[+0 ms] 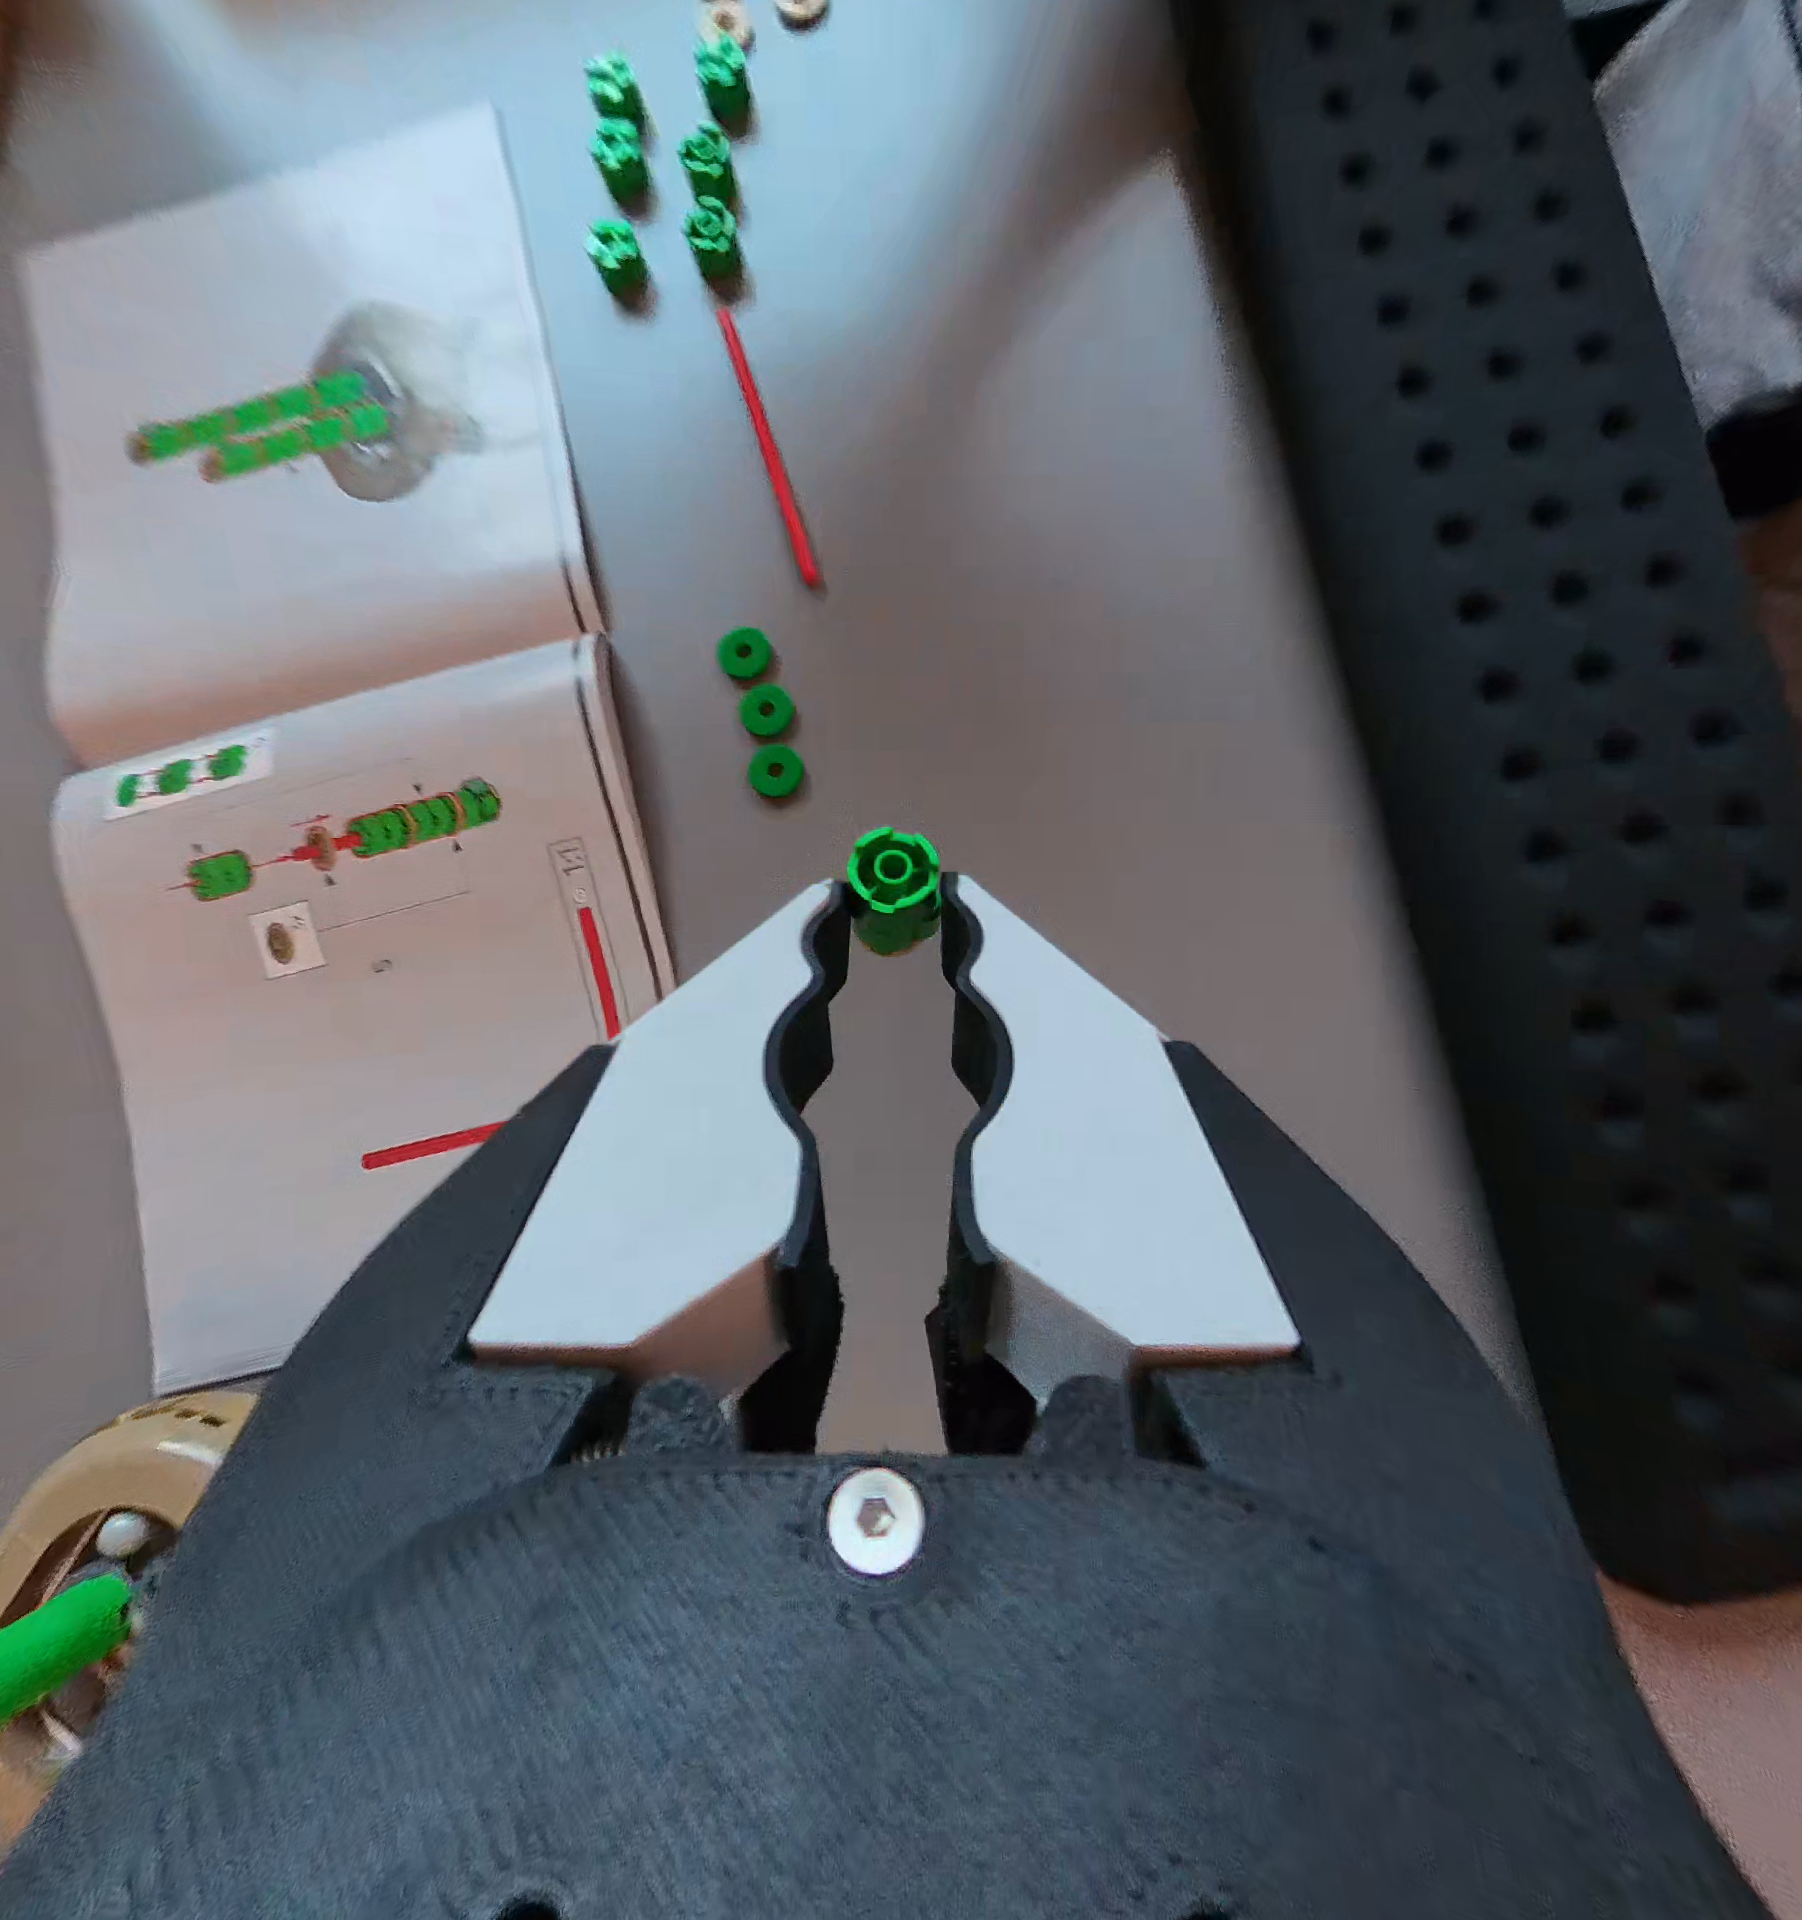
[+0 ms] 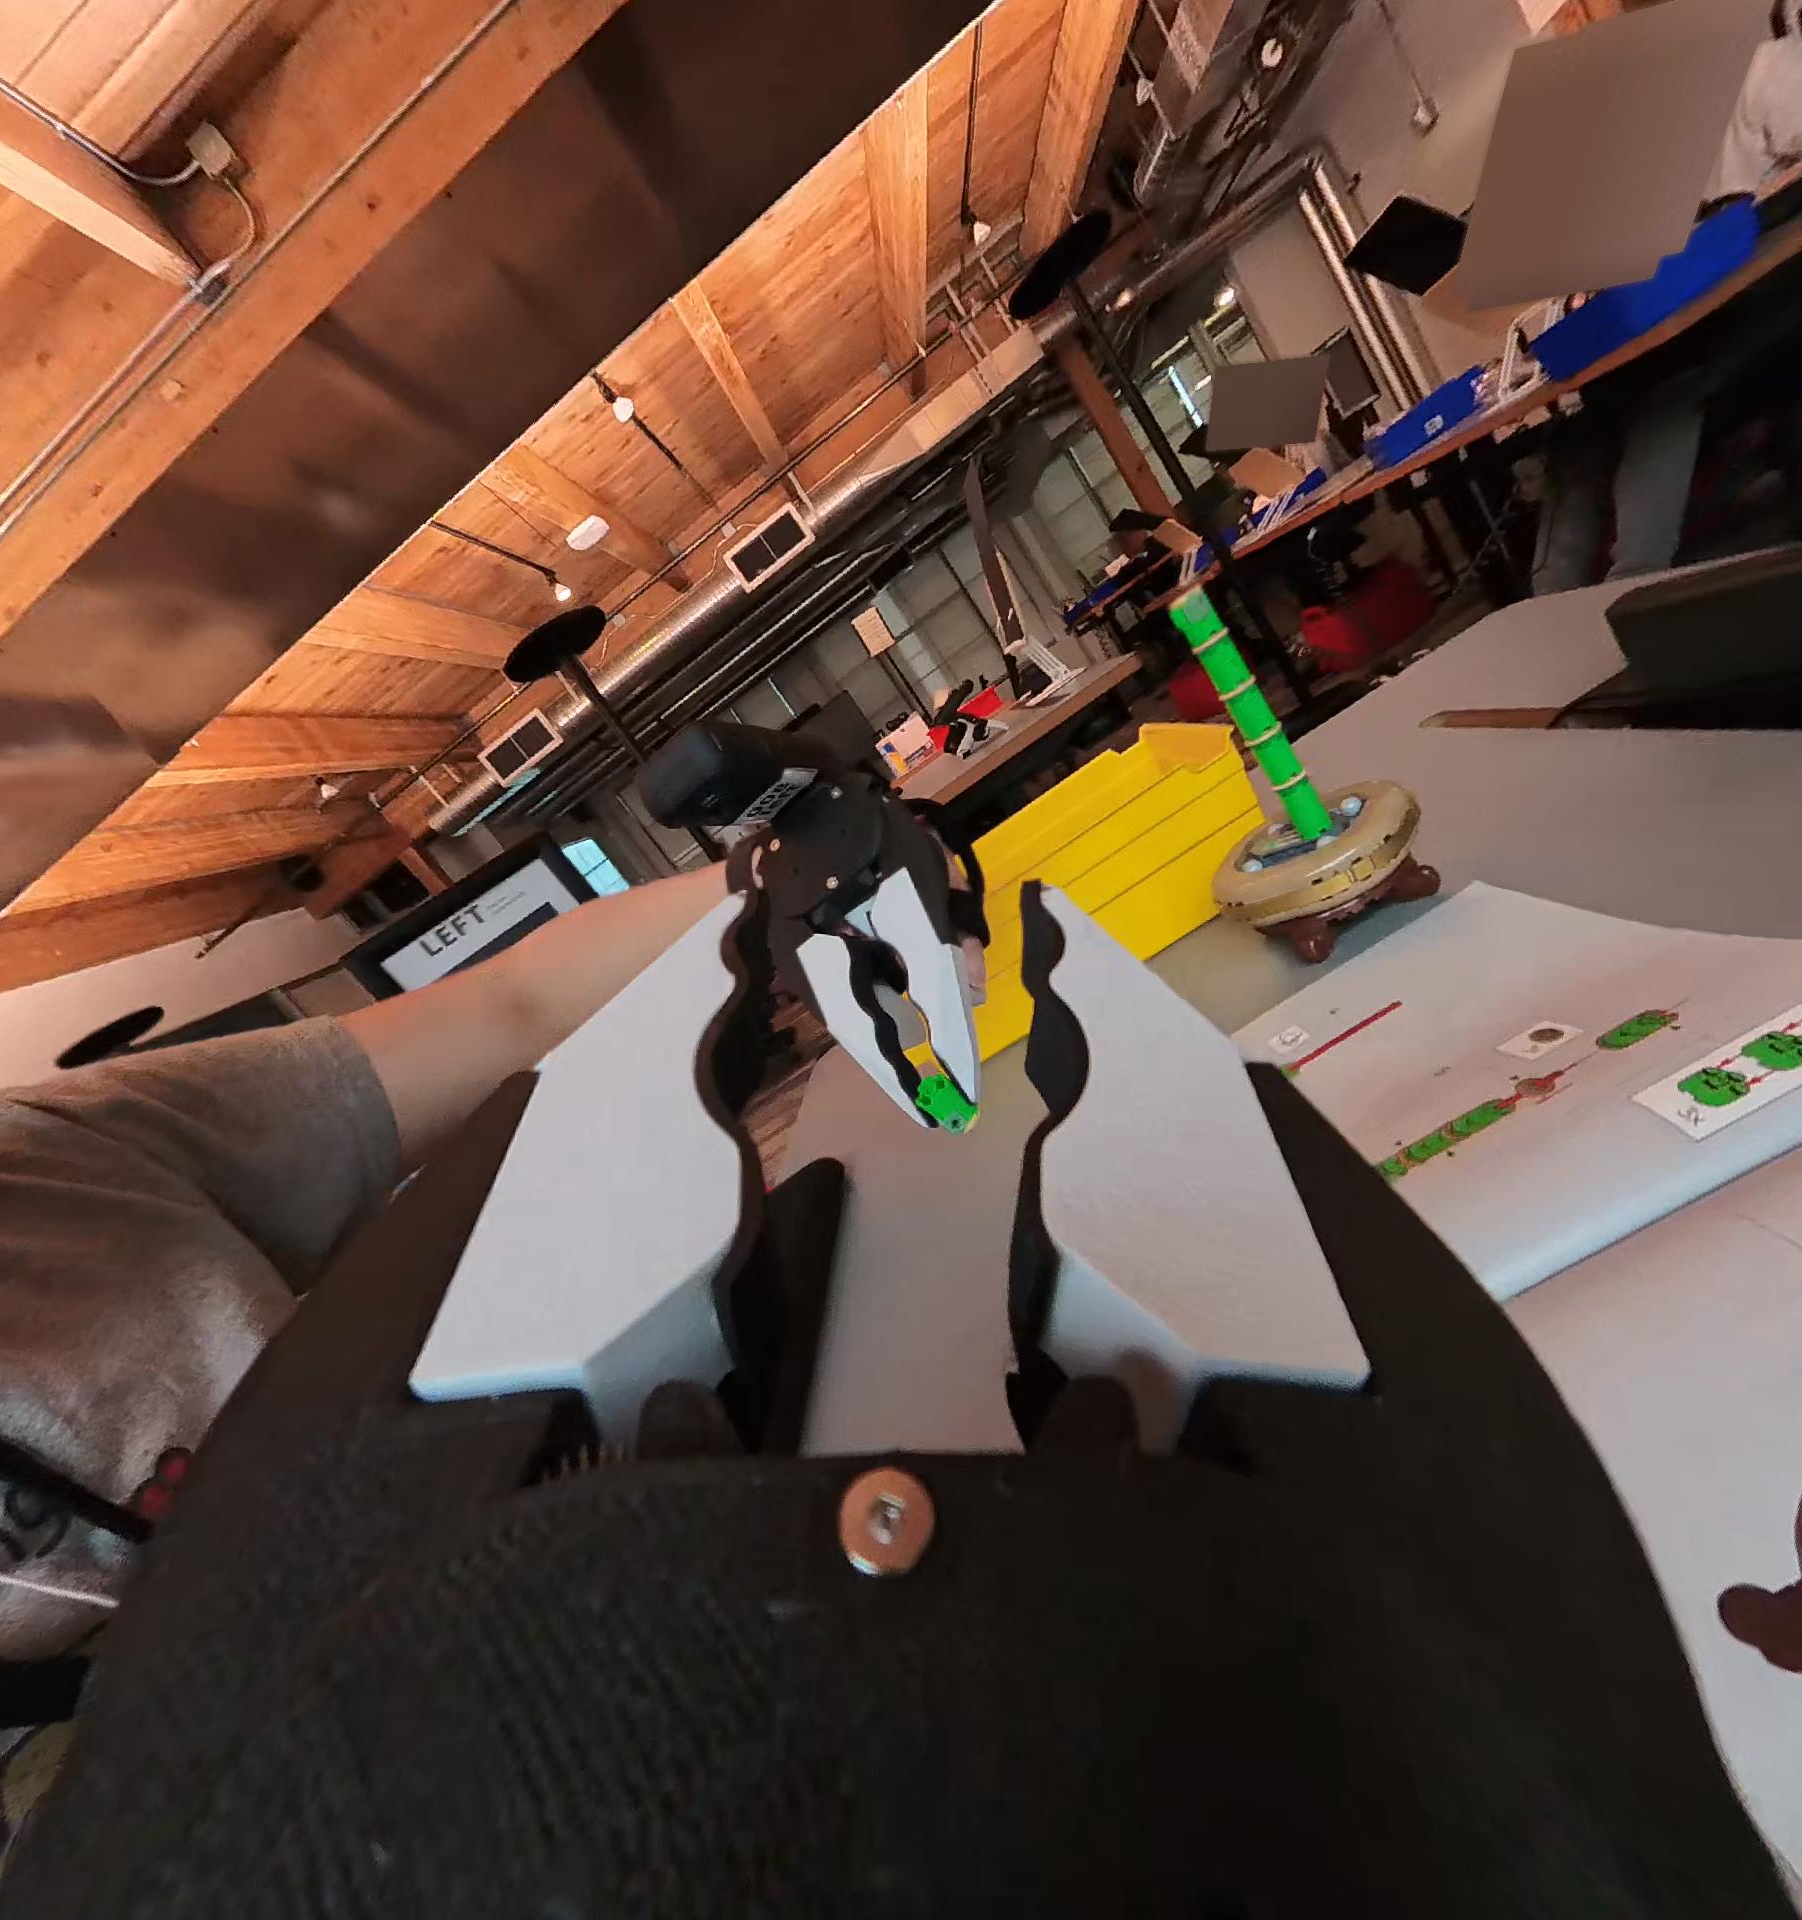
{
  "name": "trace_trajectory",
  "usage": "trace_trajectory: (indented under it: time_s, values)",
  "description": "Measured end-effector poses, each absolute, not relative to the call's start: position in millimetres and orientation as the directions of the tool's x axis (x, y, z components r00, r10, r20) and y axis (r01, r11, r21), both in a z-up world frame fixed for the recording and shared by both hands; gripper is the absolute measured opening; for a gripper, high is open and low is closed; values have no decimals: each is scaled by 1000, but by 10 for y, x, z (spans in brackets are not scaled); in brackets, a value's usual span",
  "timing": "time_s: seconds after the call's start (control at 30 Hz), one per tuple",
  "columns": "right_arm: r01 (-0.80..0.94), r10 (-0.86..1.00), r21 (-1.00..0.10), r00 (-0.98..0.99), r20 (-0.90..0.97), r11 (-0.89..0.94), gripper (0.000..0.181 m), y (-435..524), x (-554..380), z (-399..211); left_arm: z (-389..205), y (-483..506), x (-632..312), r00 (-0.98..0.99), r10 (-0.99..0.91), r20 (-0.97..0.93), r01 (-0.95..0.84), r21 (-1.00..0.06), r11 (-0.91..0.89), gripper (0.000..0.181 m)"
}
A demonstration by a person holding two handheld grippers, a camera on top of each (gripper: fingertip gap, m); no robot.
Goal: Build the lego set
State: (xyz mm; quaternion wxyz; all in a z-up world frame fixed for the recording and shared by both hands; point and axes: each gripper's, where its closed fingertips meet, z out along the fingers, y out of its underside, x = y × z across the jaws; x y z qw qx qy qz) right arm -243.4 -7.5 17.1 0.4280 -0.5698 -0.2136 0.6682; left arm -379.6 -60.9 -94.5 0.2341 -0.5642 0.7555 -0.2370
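My left gripper (image 1: pixel 892 896) is shut on a green round brick (image 1: pixel 893 881) and holds it above the grey table. The same brick (image 2: pixel 947 1101) shows in the right wrist view, pinched at the left gripper's tips. My right gripper (image 2: pixel 881 920) is open and empty, held up and facing the left one. On the table lie several green round bricks (image 1: pixel 712 156), three flat green round pieces (image 1: pixel 766 711) and a red axle (image 1: pixel 769 447). A tan round base with a tall green stalk (image 2: pixel 1248 717) stands at the back.
An open instruction booklet (image 1: pixel 336 665) lies on the left of the table; it also shows in the right wrist view (image 2: pixel 1562 1122). A black perforated chair back (image 1: pixel 1541 727) runs along the right. A yellow bin (image 2: pixel 1115 831) stands behind the table. A person's arm (image 2: pixel 523 987) holds the left gripper. Spacing between my two grippers at the tips: around 20 cm. Both grippers' tips are roughly 20 cm from the red axle (image 1: pixel 769 447).
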Motion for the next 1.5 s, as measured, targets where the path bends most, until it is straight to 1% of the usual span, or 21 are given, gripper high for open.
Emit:
trace_trajectory:
  time_s: [0.03,0.17,0.23,0.33,0.5,0.67,0.8,1.03,1.1,1.2,1.3,1.33,1.4,1.47,1.5]
  values:
    - [-312,808,-769,9,-589,-558,48,-77,-2453,132,-988,-619,-3795,-283,-956,-73,-739,-618,266,16]
    - [-183,793,-780,2,-609,-598,51,-170,-2586,-51,-1136,-706,-3665,-417,-904,-97,-637,-678,366,16]
    - [-162,796,-786,4,-605,-596,52,-195,-2610,-75,-1274,-747,-3668,-465,-885,-36,-654,-660,371,16]
    - [-145,797,-789,10,-604,-597,51,-200,-2604,-100,-1413,-824,-3675,-521,-852,59,-657,-665,356,16]
    - [-88,815,-815,46,-577,-572,52,-209,-2625,-197,-1469,-812,-3633,-537,-838,95,-638,-696,330,16]
    - [-43,812,-813,33,-582,-581,52,-262,-2676,-267,-1578,-677,-3599,-496,-867,40,-634,-699,331,16]
    - [-24,819,-820,41,-572,-572,52,-275,-2690,-292,-1641,-552,-3589,-436,-899,-35,-647,-683,339,16]
    - [6,825,-826,40,-563,-564,52,-321,-2711,-311,-1705,-532,-3624,-333,-943,-1,-687,-685,243,16]
    - [22,832,-832,48,-553,-555,51,-327,-2713,-334,-1738,-519,-3660,-295,-955,5,-723,-655,220,25]
    - [64,843,-842,87,-531,-536,51,-312,-2716,-431,-1679,-549,-3732,-240,-971,11,-752,-634,179,30]
    - [171,880,-865,151,-450,-472,51,-314,-2765,-653,-1501,-492,-3791,-127,-990,-62,-749,-649,136,44]
    - [218,897,-871,155,-414,-440,51,-347,-2803,-732,-1419,-475,-3812,-82,-993,-91,-739,-662,121,46]
    - [319,935,-880,103,-338,-353,55,-504,-2920,-871,-1218,-494,-3837,4,-991,-136,-690,-717,95,42]
    - [442,970,-864,88,-227,-242,50,-593,-3041,-1052,-999,-511,-3866,134,-972,-196,-617,-784,73,31]
    - [509,986,-845,73,-147,-163,48,-620,-3092,-1149,-885,-568,-3868,194,-957,-216,-564,-823,71,31]
